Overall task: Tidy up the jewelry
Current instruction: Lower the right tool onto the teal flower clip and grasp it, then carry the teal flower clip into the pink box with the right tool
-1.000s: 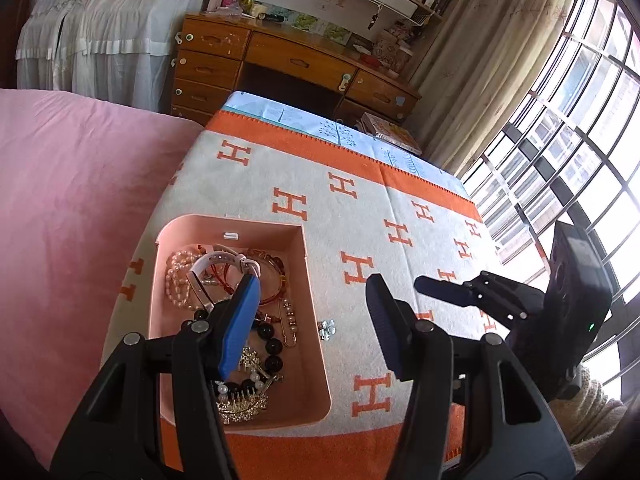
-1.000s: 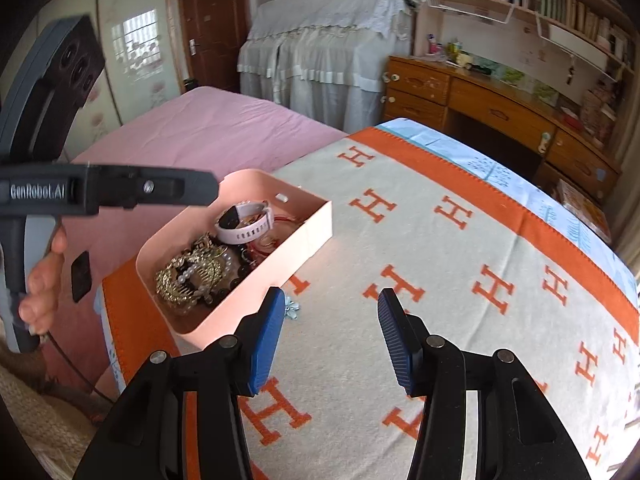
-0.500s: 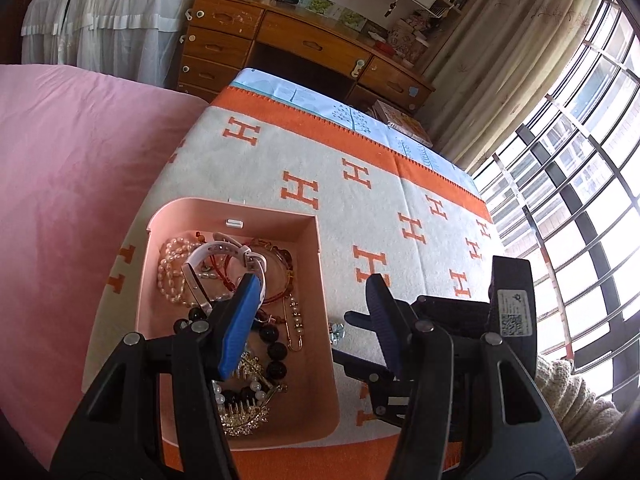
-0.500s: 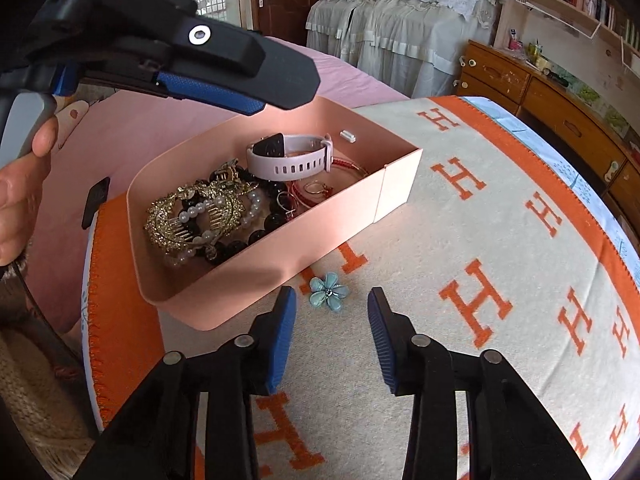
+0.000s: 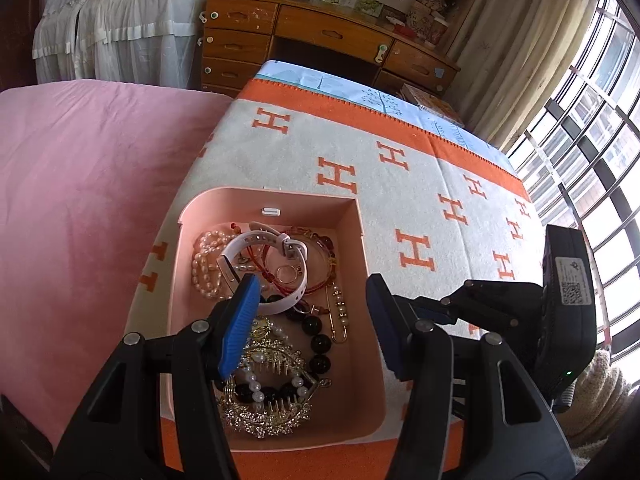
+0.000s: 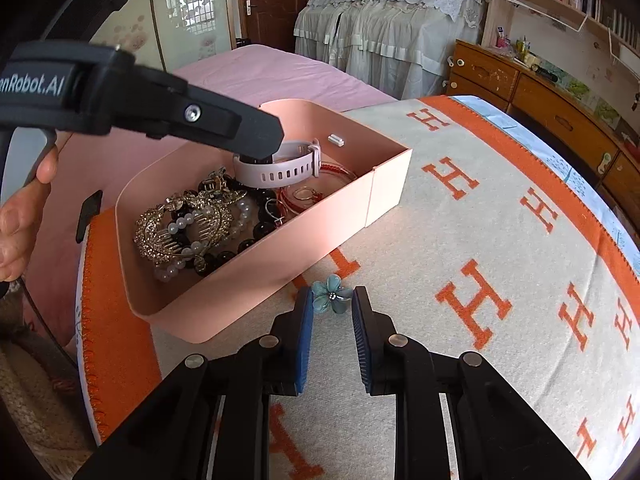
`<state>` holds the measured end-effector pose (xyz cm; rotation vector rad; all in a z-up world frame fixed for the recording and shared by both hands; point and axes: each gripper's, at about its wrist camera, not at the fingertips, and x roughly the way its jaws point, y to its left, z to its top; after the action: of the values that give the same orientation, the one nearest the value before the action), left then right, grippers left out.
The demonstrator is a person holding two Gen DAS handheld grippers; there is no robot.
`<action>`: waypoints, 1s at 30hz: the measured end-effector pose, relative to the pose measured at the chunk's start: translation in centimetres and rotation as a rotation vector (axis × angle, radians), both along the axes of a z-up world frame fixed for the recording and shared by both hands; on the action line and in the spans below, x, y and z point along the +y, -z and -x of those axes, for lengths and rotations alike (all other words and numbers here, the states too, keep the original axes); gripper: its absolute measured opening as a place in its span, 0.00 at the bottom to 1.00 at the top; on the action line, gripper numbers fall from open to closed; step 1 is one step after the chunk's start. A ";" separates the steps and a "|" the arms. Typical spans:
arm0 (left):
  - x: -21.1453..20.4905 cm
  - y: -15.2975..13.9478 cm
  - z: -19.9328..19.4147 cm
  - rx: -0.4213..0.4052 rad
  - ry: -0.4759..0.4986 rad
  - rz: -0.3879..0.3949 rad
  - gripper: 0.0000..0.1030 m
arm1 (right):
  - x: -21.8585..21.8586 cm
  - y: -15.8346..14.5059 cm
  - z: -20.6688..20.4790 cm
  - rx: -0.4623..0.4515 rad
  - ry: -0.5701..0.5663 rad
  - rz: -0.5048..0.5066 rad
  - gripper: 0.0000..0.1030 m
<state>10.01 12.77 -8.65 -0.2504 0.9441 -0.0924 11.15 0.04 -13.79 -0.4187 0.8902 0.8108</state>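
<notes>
A pink open box (image 6: 256, 276) (image 5: 362, 264) sits on the orange-and-cream blanket and holds a white watch (image 6: 280, 170) (image 5: 276, 240), pearl strands, black beads, a gold comb (image 6: 180, 224) (image 5: 272, 404) and red bangles. A small teal flower piece (image 6: 332, 299) lies on the blanket just outside the box wall. My right gripper (image 6: 331, 308) is low over it, its pads close on either side of the flower, not clamped. My left gripper (image 5: 308, 320) hovers open and empty over the box; it shows above the box in the right wrist view (image 6: 224, 124).
The blanket (image 6: 500, 240) covers a table next to a pink bed (image 5: 80, 180). A wooden desk with drawers (image 5: 320, 44) stands behind, with a window wall to the right. The right gripper's body (image 5: 560, 320) sits beside the box.
My right gripper has dropped toward the teal flower and narrowed around it. My left gripper has moved further over the box and stays open.
</notes>
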 end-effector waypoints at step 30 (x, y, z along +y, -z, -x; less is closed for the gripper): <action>1.7 -2.9 5.6 -0.063 0.000 -0.048 0.51 | 2.6 -12.0 9.2 -0.285 0.106 -0.074 0.19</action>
<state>4.42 14.47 -5.74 -0.2018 0.8831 -0.0774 1.91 2.65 -1.81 -0.4066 0.6096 0.6649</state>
